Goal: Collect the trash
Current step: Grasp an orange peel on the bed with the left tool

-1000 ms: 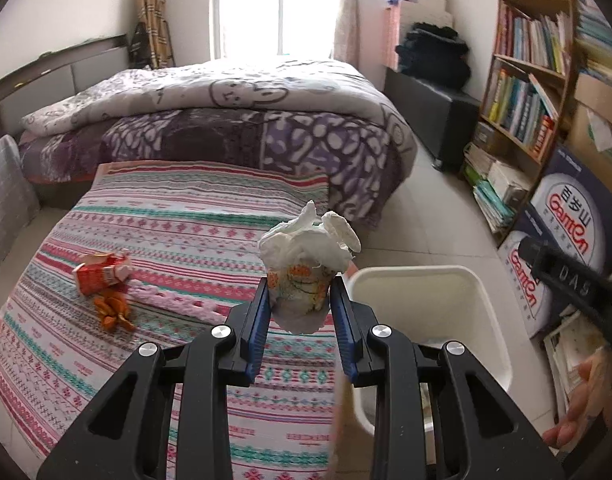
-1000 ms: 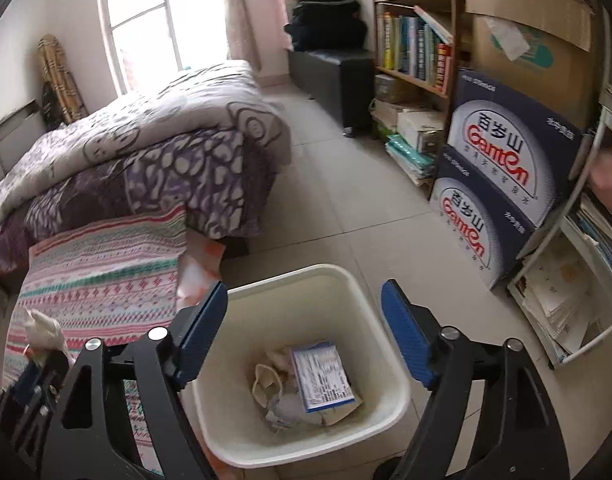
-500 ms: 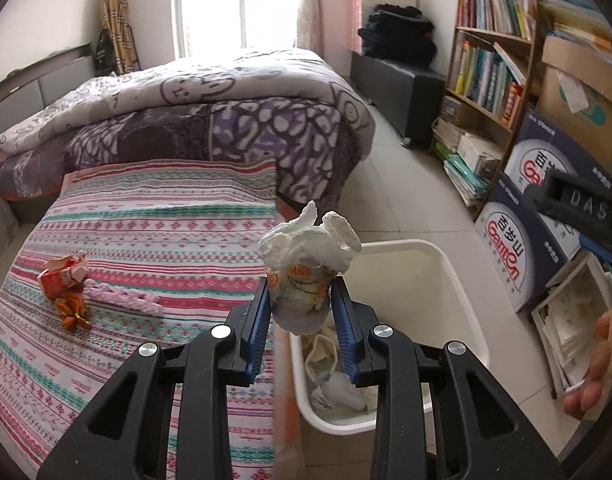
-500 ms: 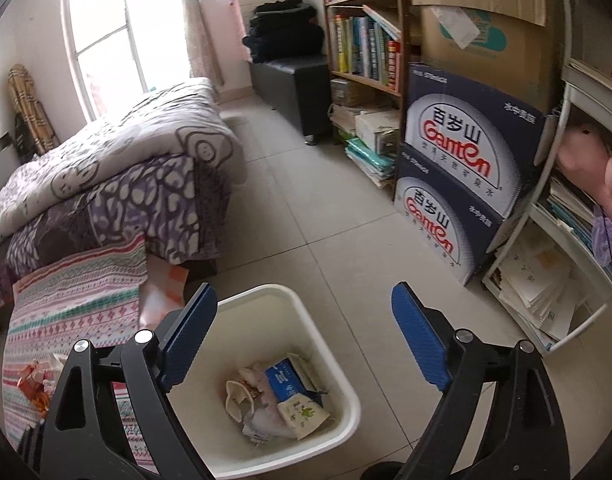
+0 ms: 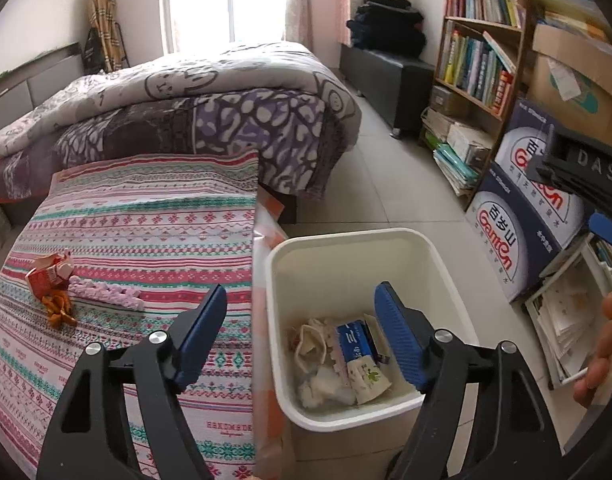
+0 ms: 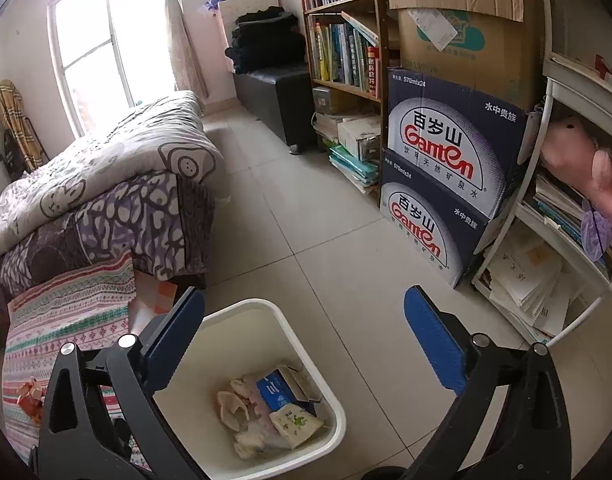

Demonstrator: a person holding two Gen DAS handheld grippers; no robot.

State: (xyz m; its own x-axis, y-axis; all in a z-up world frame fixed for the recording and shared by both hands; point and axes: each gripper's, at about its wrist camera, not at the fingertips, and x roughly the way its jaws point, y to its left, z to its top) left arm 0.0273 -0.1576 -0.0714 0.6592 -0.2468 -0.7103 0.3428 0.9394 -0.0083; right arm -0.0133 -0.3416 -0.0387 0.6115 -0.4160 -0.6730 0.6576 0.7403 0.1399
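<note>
Left gripper (image 5: 300,330): jaws spread wide with nothing between them; they have just been opening, poised over the near rim of the white bin (image 5: 347,236)
Right gripper (image 6: 304,330): jaws at their widest and empty, also just been opening, hanging above the bin (image 6: 242,306)
Dropped trash: the paper cup (image 5: 365,376) stuffed with tissue now lies in the bin at about 5 o'clock among the wrappers
Remaining trash: red carton (image 5: 50,274), orange scraps (image 5: 58,308) and a pink strip (image 5: 106,294) on the striped blanket (image 5: 146,216), at 9 o'clock from the left gripper
Risk: reaching back, the left fingers could snag the loose blanket, or pinch the light carton off-centre so it slips out
Change: half a second ago the left jaws clamped the cup; now they are bare and the cup is in the bin
</note>
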